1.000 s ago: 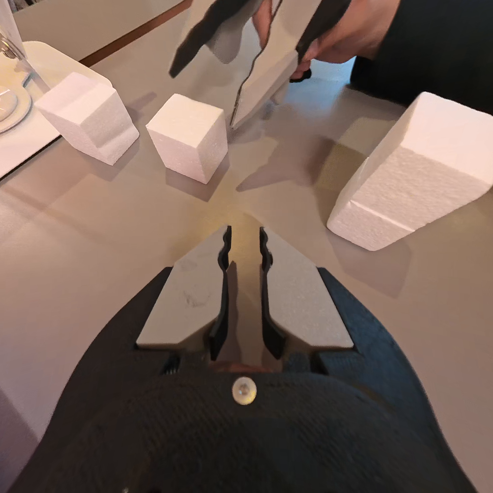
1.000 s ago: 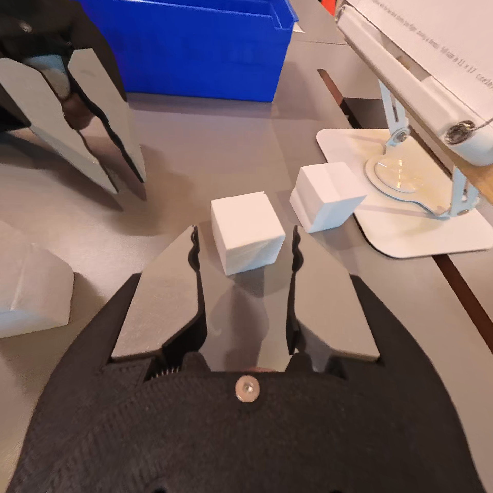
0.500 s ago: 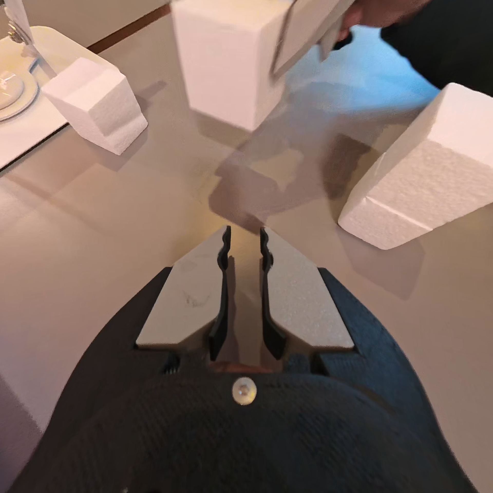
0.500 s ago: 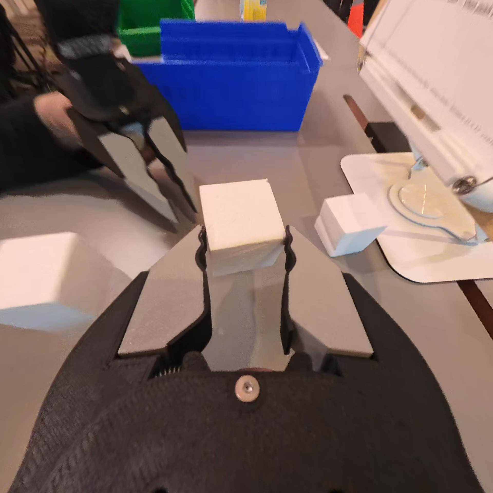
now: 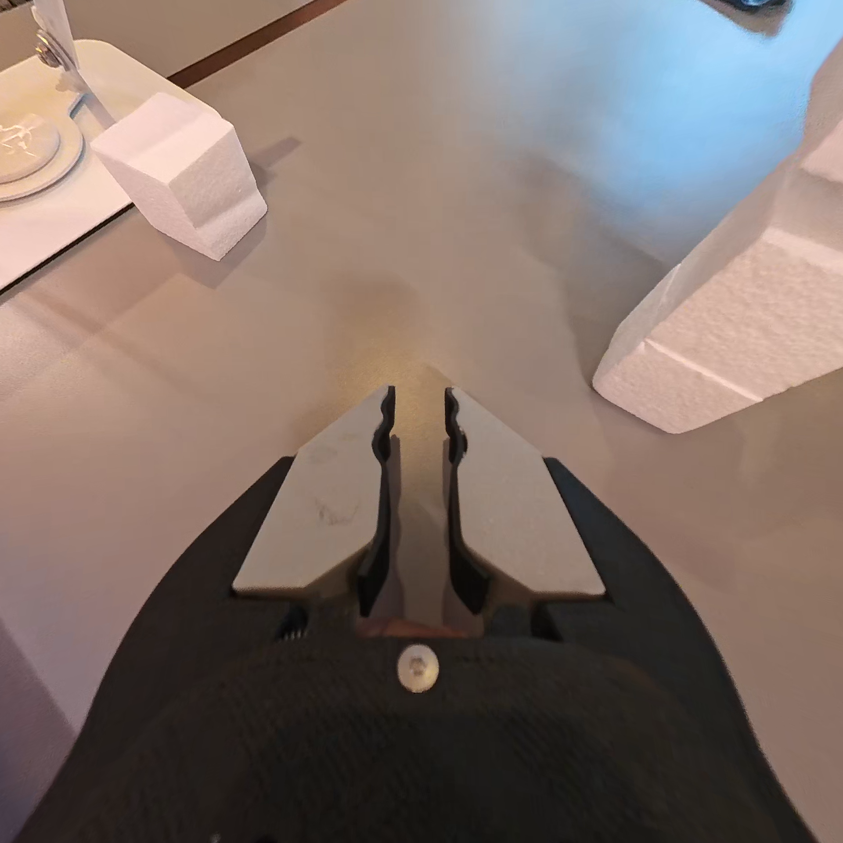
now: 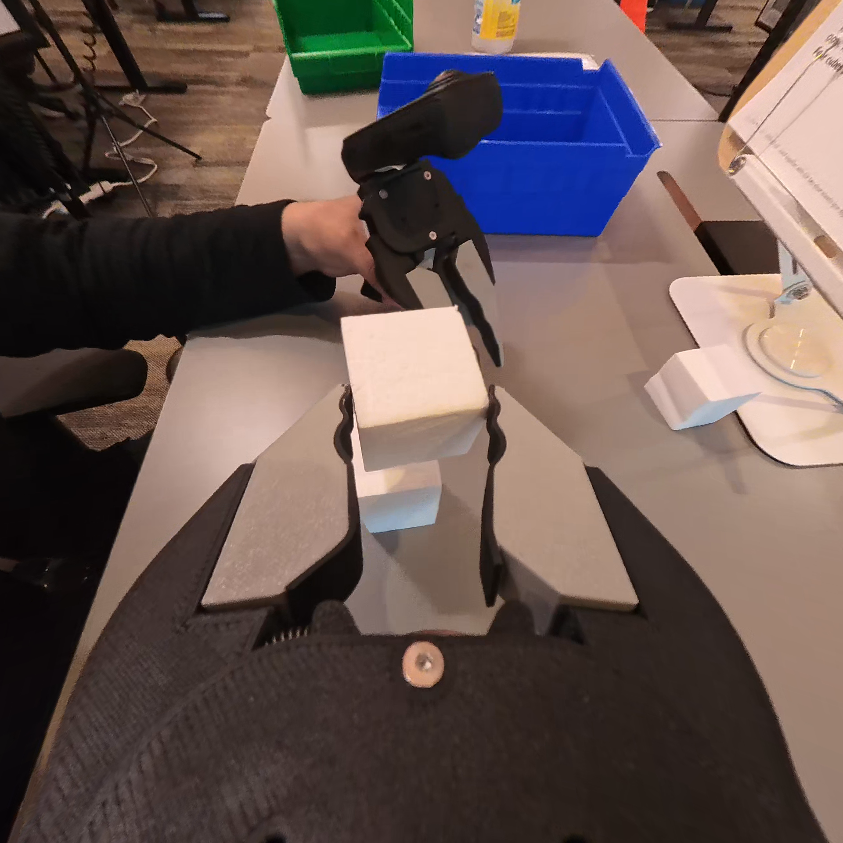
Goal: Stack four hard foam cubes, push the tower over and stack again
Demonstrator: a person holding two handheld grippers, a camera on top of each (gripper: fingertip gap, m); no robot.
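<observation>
**A:** What are your fingers doing?

**B:** Your right gripper [image 6: 417, 413] has its fingers [image 6: 296, 515] pinching a white foam cube [image 6: 410, 378] by two opposite sides, held in the air. Directly under it a second cube [image 6: 399, 502] rests on the grey surface [image 6: 593, 410]; whether the two touch cannot be told. Your left gripper [image 5: 419, 399] has its fingers [image 5: 328, 502] a narrow gap apart with nothing between them, hovering above the surface [image 5: 410, 182].

**A:** Where are the other cubes?

**B:** In the right wrist view, a third cube [image 6: 693, 387] lies at 3 o'clock, against the edge of a white stand base [image 6: 730, 296]. The left gripper [image 6: 456, 310], held by a hand [image 6: 328, 237], hangs just behind the lifted cube at 12 o'clock. A blue bin [image 6: 547, 200] and a green bin [image 6: 346, 59] sit farther back. In the left wrist view, one cube [image 5: 182, 178] sits at 10 o'clock and a stack of foam [image 5: 739, 319] rises at 2 o'clock.
</observation>
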